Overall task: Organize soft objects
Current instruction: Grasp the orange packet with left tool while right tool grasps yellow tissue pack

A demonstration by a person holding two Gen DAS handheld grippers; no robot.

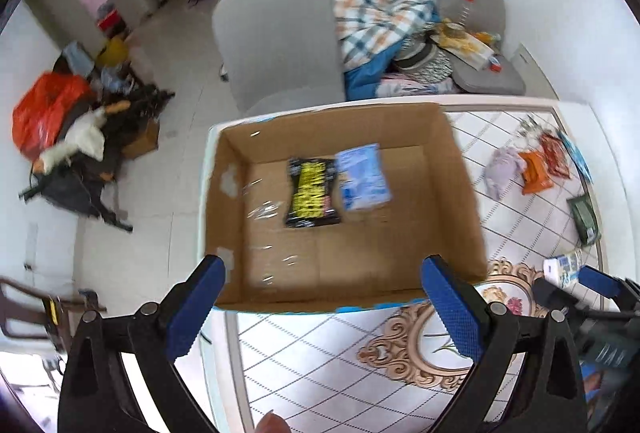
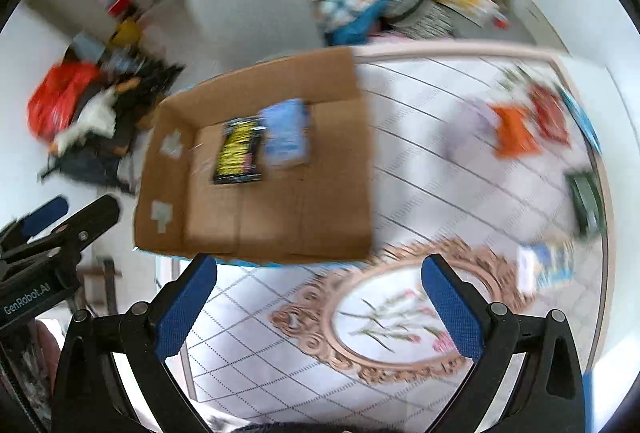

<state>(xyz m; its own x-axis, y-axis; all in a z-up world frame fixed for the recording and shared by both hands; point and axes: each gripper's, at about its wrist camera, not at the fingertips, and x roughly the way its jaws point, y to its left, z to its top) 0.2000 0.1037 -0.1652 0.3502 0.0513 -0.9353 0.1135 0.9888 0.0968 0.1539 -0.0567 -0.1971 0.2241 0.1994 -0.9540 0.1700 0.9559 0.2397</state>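
An open cardboard box (image 1: pixel 460 169) (image 2: pixel 168 169) stands on the table's left end. Inside lie a black-and-yellow packet (image 1: pixel 312 191) (image 2: pixel 238 151) and a light blue packet (image 1: pixel 362 175) (image 2: pixel 288 133). My left gripper (image 1: pixel 324 273) is open and empty above the box's near edge. My right gripper (image 2: pixel 320 273) is open and empty above the table in front of the box. On the table's right lie a lilac soft item (image 1: pixel 504 165) (image 2: pixel 466 129), an orange packet (image 1: pixel 536 171) (image 2: pixel 514 131), a red packet (image 1: pixel 554 153) (image 2: pixel 550 115), a dark green packet (image 1: pixel 584 213) (image 2: pixel 586 199) and a white-and-blue packet (image 1: pixel 564 267) (image 2: pixel 546 265).
The table (image 1: pixel 320 353) (image 2: pixel 420 173) has a white lattice cloth with an ornate oval pattern. A grey chair (image 1: pixel 276 41) stands behind the box. Bedding (image 1: pixel 380 21) and clutter lie beyond. Bags and an orange sack (image 1: pixel 44 109) are piled on the floor at left.
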